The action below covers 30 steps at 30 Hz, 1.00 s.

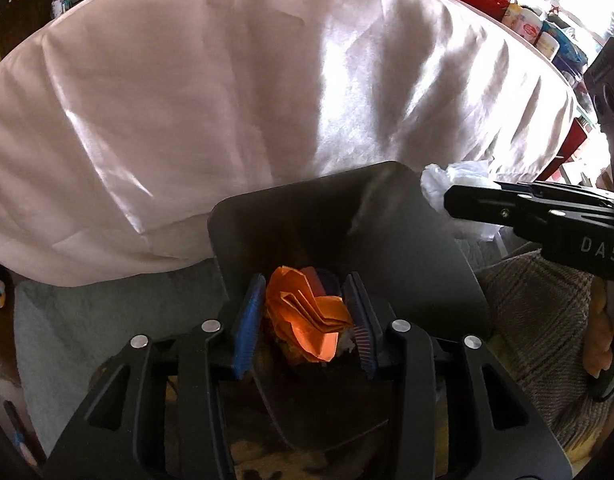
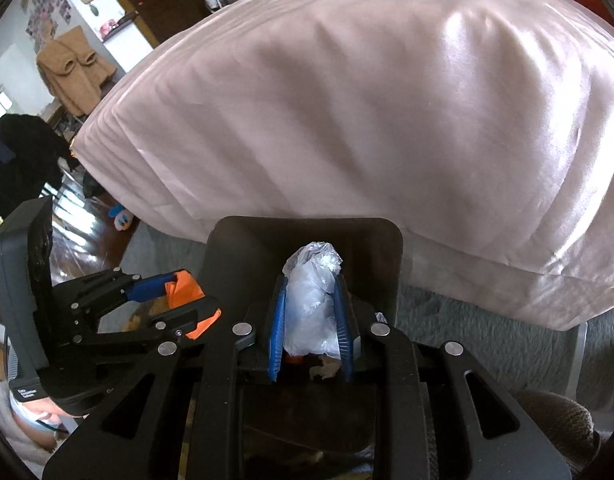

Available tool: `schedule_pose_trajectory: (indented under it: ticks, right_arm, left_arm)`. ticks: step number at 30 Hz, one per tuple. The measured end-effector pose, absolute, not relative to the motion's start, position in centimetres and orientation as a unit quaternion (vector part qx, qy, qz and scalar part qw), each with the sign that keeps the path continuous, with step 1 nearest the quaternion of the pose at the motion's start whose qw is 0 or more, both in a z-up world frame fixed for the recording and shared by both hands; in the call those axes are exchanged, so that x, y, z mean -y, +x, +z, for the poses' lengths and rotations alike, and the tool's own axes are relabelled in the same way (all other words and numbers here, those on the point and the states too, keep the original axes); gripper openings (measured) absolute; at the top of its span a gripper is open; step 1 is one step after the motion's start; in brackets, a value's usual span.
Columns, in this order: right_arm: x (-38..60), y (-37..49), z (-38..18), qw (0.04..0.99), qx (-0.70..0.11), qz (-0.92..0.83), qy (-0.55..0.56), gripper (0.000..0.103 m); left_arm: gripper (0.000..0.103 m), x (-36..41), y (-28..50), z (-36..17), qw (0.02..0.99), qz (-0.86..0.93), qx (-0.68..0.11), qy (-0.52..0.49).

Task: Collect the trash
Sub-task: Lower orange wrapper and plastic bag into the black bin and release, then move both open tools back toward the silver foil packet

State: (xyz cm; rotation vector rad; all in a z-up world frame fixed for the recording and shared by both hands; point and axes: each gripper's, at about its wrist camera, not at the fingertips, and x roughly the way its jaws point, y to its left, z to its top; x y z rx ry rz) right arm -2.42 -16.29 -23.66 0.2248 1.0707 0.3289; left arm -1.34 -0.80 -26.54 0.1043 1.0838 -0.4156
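Observation:
My left gripper (image 1: 305,284) is shut on a crumpled orange paper (image 1: 307,320), held above a dark bin (image 1: 347,216). It also shows in the right wrist view (image 2: 187,300) with the orange paper (image 2: 183,286) between its blue pads. My right gripper (image 2: 311,280) is shut on a crumpled clear plastic bag (image 2: 313,300), over the same dark bin (image 2: 247,248). In the left wrist view the right gripper (image 1: 447,200) comes in from the right with the white plastic (image 1: 451,180) at its tip.
A large pink-covered bed or cushion (image 1: 247,100) fills the space ahead, also in the right wrist view (image 2: 367,100). Grey carpet (image 1: 107,320) lies below. Cluttered shelf items (image 1: 527,16) stand at the far right. A plush toy (image 2: 121,218) lies on the floor.

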Motion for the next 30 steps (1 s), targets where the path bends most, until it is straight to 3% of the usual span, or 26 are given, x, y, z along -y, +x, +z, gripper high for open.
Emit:
schedule_pose_trajectory:
  ticks: [6, 11, 16, 30]
  right_arm:
    - [16.3, -2.1, -23.9, 0.838, -0.512, 0.154, 0.107, 0.032]
    - [16.5, -2.0, -23.9, 0.841, -0.51, 0.143, 0.108, 0.074]
    - [17.2, -1.8, -24.2, 0.841, -0.511, 0.133, 0.117, 0.094]
    - [18.8, -1.9, -20.1, 0.862, -0.466, 0.137, 0.146, 0.094]
  left_arm:
    - [0.055, 0.7, -1.0, -26.2, 0.839, -0.19, -0.507, 0.053]
    - [0.071, 0.2, -1.1, -25.7, 0.846, -0.178, -0.499, 0.064]
    - [0.093, -0.3, -0.9, -24.6, 0.855, -0.163, -0.487, 0.077]
    - [0.095, -2.1, 0.2, -20.9, 0.869, -0.163, -0.465, 0.045]
